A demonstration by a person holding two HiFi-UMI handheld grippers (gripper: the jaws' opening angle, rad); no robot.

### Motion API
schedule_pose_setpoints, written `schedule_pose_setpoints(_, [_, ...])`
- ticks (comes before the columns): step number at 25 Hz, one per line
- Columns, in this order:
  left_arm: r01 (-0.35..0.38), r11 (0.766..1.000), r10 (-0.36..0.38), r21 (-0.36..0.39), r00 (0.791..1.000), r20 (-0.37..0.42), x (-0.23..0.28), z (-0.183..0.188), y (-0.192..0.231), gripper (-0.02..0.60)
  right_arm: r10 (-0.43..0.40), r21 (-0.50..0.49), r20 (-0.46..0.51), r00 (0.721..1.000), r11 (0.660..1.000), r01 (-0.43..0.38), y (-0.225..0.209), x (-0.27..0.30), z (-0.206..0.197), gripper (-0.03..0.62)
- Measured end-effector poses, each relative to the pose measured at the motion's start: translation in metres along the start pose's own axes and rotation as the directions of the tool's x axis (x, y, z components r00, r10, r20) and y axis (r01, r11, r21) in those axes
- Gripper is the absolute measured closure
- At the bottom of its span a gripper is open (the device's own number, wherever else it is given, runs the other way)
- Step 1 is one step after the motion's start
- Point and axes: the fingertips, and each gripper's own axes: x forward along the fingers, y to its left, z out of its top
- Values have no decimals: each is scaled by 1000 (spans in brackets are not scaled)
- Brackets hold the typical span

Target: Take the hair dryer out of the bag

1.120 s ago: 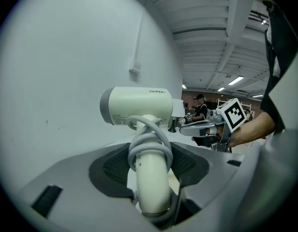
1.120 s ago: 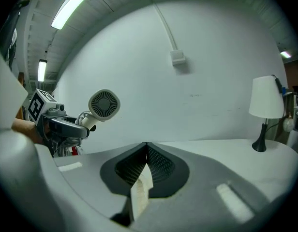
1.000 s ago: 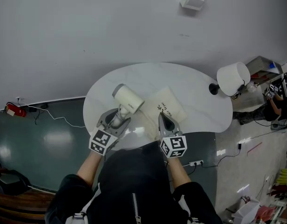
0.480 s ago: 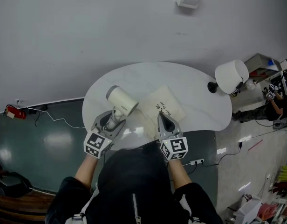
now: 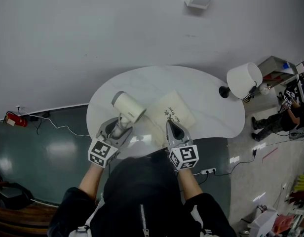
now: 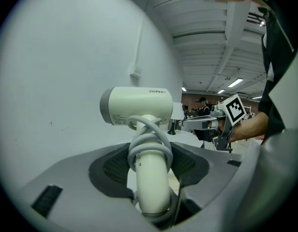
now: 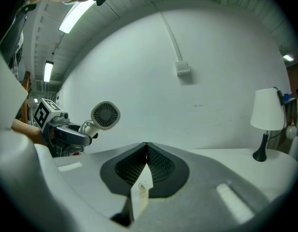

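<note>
Gripping the hair dryer (image 5: pixel 128 106) by its handle, which lies along its fingers, the left gripper (image 5: pixel 118 127) holds it near the front-left edge of the bench (image 5: pixel 211 102), clear of the bag (image 5: pixel 174 112) pinched between the pressed-together fingers of the right gripper (image 5: pixel 171 126).

1. Head view: high above the person, looking steeply down; the whole round worktop (image 5: pixel 206 107) sits small and far.
2. Left gripper view: just behind its own fingers (image 6: pixel 57 178), facing across the worktop toward the right gripper (image 6: pixel 185 124).
3. Right gripper view: low, facing the wall (image 7: pixel 212 81). It shares the lamp (image 7: pixel 265 111) with the head view; left gripper (image 7: pixel 85 133) at its left.
</note>
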Motion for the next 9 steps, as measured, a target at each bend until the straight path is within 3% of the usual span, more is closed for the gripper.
schedule_pose_setpoints(9, [8,1000,-8,2,1000,-2,4,0,-6,351,6,-4,-5,1000,1000,-6,-2,-3,0,591])
